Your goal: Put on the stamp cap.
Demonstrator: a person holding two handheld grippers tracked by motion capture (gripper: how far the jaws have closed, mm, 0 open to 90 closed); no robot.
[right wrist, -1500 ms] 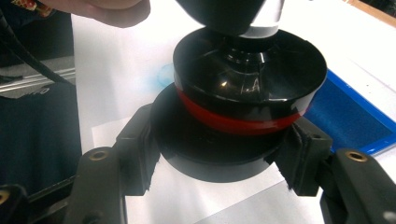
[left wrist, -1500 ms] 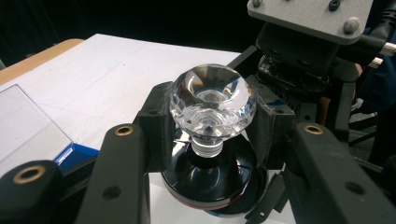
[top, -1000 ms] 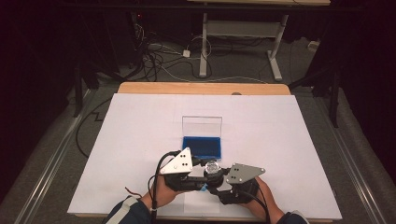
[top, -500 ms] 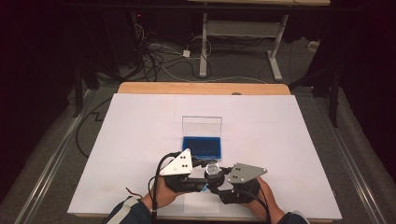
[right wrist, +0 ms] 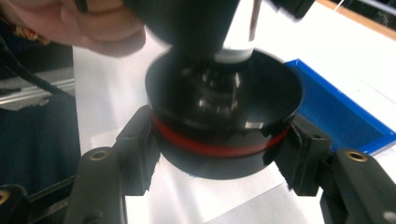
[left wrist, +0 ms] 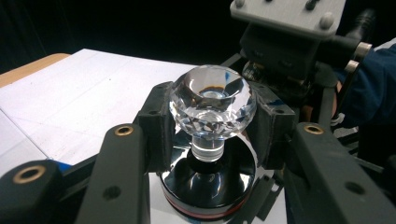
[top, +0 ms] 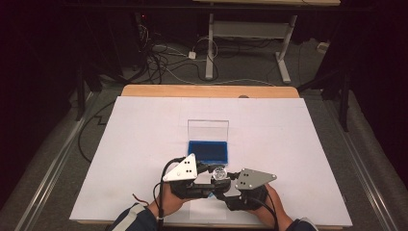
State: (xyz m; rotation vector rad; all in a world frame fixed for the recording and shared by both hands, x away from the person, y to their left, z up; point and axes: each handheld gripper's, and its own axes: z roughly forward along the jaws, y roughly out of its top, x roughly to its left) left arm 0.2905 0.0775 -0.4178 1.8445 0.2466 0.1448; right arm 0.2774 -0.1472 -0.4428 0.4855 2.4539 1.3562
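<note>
The left tool (left wrist: 212,135) is clamped on the faceted crystal knob (left wrist: 212,105), while the right tool (right wrist: 219,149) is clamped around the black base (right wrist: 224,116) with its red band, directly beneath that knob. If either hand twists off-axis, the knob's short clear stem could bind or the smooth base could slip from the pads. Just beyond both tools lies the open blue case (top: 208,150) on the white tabletop (top: 298,144).

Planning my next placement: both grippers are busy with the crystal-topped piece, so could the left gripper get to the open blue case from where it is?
Probably yes. The blue case lies just beyond the left gripper, lid up, bare table between. But it is shut on the crystal knob and must let go first.
</note>
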